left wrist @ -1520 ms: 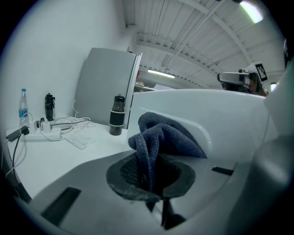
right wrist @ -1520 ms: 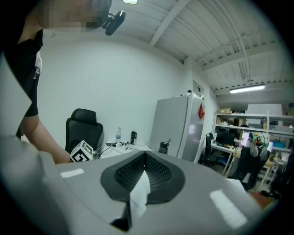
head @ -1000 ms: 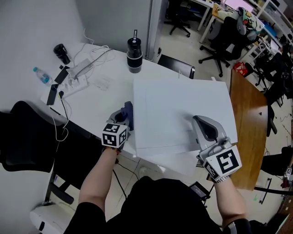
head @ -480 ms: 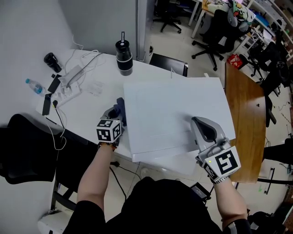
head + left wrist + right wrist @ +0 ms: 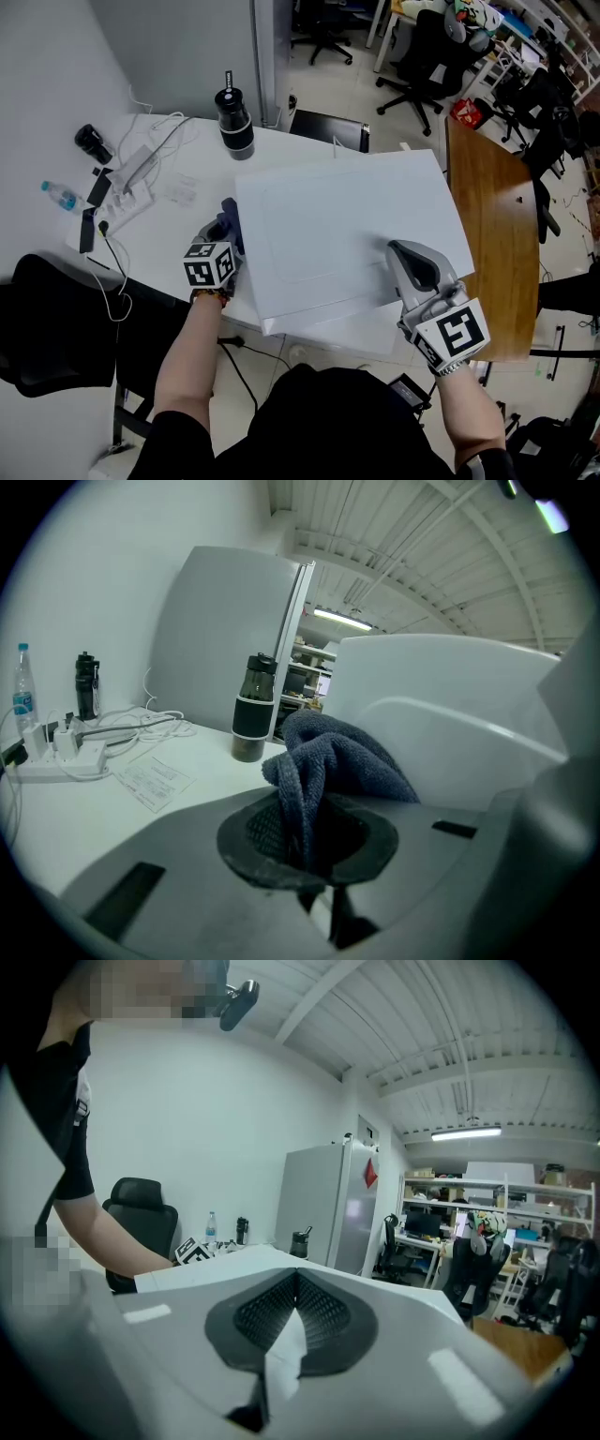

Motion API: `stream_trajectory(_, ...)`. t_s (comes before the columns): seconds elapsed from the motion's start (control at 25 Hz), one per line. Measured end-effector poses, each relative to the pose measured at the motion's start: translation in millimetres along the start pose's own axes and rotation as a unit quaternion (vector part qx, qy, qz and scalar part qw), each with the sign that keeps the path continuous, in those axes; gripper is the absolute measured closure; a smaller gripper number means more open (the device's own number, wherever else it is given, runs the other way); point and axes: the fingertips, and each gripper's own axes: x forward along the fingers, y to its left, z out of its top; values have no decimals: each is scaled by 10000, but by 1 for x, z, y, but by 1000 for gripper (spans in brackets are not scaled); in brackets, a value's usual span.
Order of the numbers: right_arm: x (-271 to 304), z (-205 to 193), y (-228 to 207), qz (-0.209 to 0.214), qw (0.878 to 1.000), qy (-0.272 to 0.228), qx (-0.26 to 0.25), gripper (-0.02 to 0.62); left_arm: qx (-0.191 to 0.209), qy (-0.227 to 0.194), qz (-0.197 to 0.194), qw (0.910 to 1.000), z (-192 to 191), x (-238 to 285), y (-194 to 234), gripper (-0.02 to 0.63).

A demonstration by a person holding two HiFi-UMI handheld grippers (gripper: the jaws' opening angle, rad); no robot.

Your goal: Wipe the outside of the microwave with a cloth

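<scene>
**Cloth (image 5: 337, 757) parked at the left side of the microwave (image 5: 347, 220)**

So I was standing right there. The person had a claw in each hand, leaning over a white table (image 5: 178, 230) with the white microwave on it. The left claw (image 5: 306, 847) was pinched down narrow on a dark blue cloth, a fold of it caught between the pads and the rest bunched up in front. That bundle sat right up against the microwave's left side, near the front corner. Couldn't swear it was actually pressing on the wall, but there was no gap I could see.

The right claw (image 5: 293, 1302) was fully closed with nothing in it, pads together. It was over the top of the microwave near the front right corner, pointing across the lid. Whether it rested on the top or hung just above it, I couldn't tell.

Other stuff on the table: a dark tumbler (image 5: 234, 117) behind the microwave's back left corner, a power strip (image 5: 131, 186) with cables further left, and a small water bottle (image 5: 56, 195) near the table's edge. A wooden desk (image 5: 487, 225) stood to the right.
</scene>
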Motion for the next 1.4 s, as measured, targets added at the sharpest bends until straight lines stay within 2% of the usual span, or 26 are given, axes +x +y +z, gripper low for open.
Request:
stream_trajectory(0.28,-14,0,-5,-109,9999,2,17,594,18,-240,144,9996,19,-14,2,572)
stream_trajectory(0.56,-30,1,-4,21,9999,-117,70,594,139,-546,355,9978,38,-52,-11,572)
stream_trajectory(0.88,-69,-3,3,332,9989,-315,121,594,263,-829,825,9928,42,-122,-36,572)
stream_trajectory(1.12,-109,-7,1,554,9970,-507,168,594,305,-1068,1314,9851,37,-186,-63,572)
stream_trajectory(1.4,-152,-16,4,793,9943,-675,218,594,365,-1321,1696,9759,27,-251,-109,572)
